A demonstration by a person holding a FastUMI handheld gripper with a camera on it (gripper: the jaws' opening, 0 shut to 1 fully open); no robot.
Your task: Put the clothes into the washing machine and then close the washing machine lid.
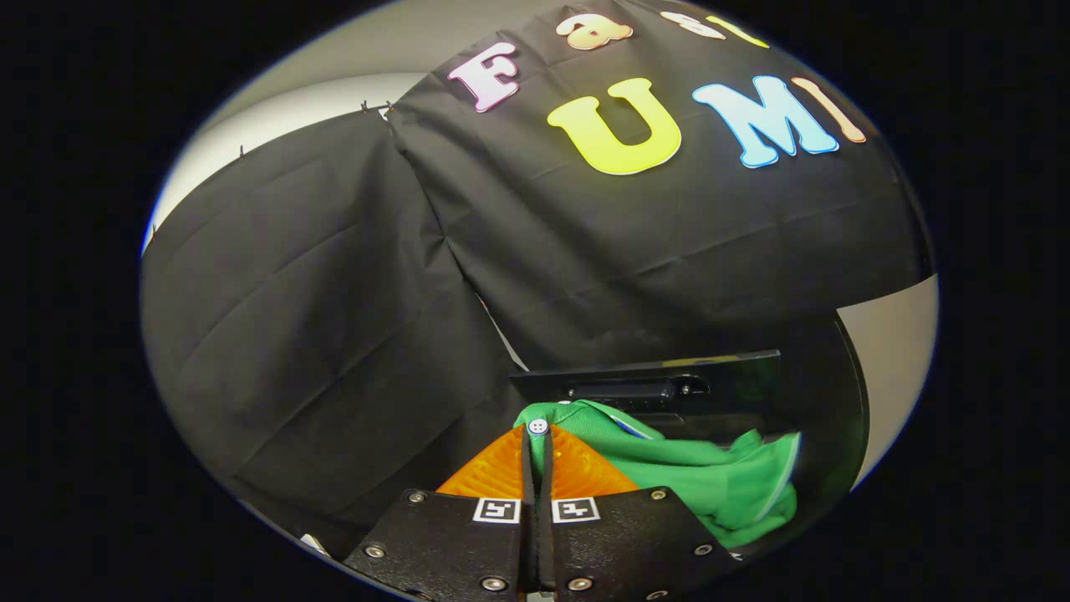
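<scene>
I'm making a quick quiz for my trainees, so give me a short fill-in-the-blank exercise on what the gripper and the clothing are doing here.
1. The gripper is shut on a ____ garment.
2. A small white ____ sits on the garment right at the fingertips.
3. The garment hangs in front of a ____ cloth wall.

Missing words: green; button; black

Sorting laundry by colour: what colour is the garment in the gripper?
Green, with a white button; the green collared shirt shows clearly in the gripper view.
</scene>
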